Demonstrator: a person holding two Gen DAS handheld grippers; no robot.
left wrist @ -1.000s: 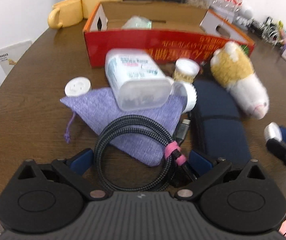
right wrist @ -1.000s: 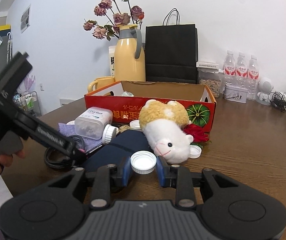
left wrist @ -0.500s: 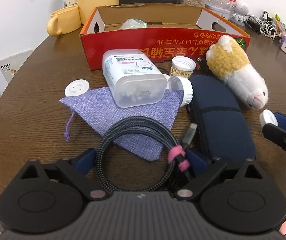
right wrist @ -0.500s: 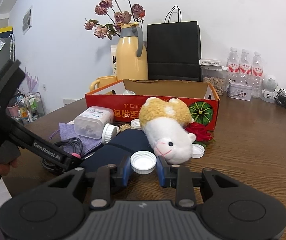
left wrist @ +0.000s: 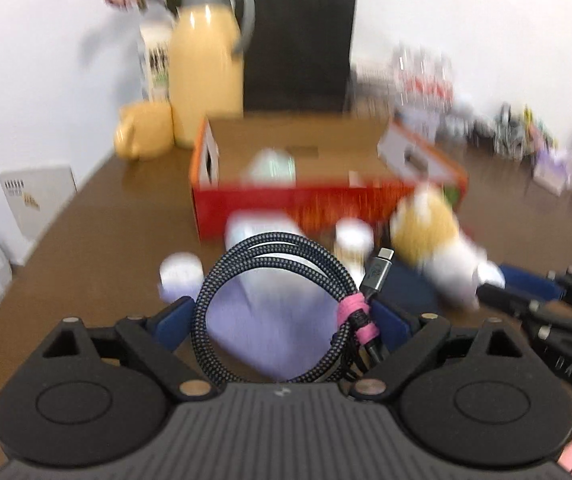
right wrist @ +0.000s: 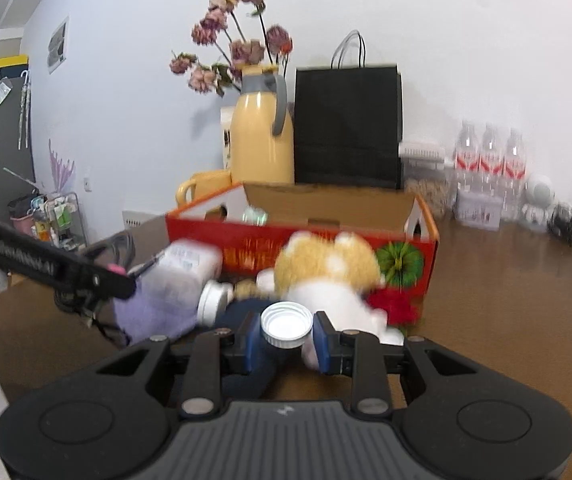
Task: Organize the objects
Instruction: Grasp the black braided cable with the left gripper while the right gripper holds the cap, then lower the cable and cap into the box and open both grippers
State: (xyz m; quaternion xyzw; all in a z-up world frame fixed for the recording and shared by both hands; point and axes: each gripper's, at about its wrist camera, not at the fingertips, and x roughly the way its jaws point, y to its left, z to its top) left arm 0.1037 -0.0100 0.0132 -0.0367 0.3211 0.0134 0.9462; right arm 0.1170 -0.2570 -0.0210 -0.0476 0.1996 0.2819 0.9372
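A coiled braided cable point(left wrist: 277, 304) with a pink tie hangs above the table, and my left gripper point(left wrist: 281, 318) is shut on it across the coil. From the right wrist view the same cable point(right wrist: 119, 246) is clear of the purple pouch point(right wrist: 153, 312). My right gripper point(right wrist: 287, 336) is shut on a white bottle cap point(right wrist: 286, 322), held low over the navy case point(right wrist: 241, 308). Behind lie a plush toy point(right wrist: 326, 268), a clear plastic bottle point(right wrist: 189, 264) on its side, and an open red cardboard box point(right wrist: 298, 240).
A yellow thermos point(right wrist: 261, 136), a yellow mug point(left wrist: 141, 136) and a black paper bag point(right wrist: 346, 120) stand behind the box. Water bottles point(right wrist: 490, 160) and small clutter line the back right. The round table's edge point(left wrist: 57, 216) curves along the left.
My left gripper closed on the coiled cable, then rose and tilted up, lifting it off the purple pouch. The right gripper kept still with the white cap.
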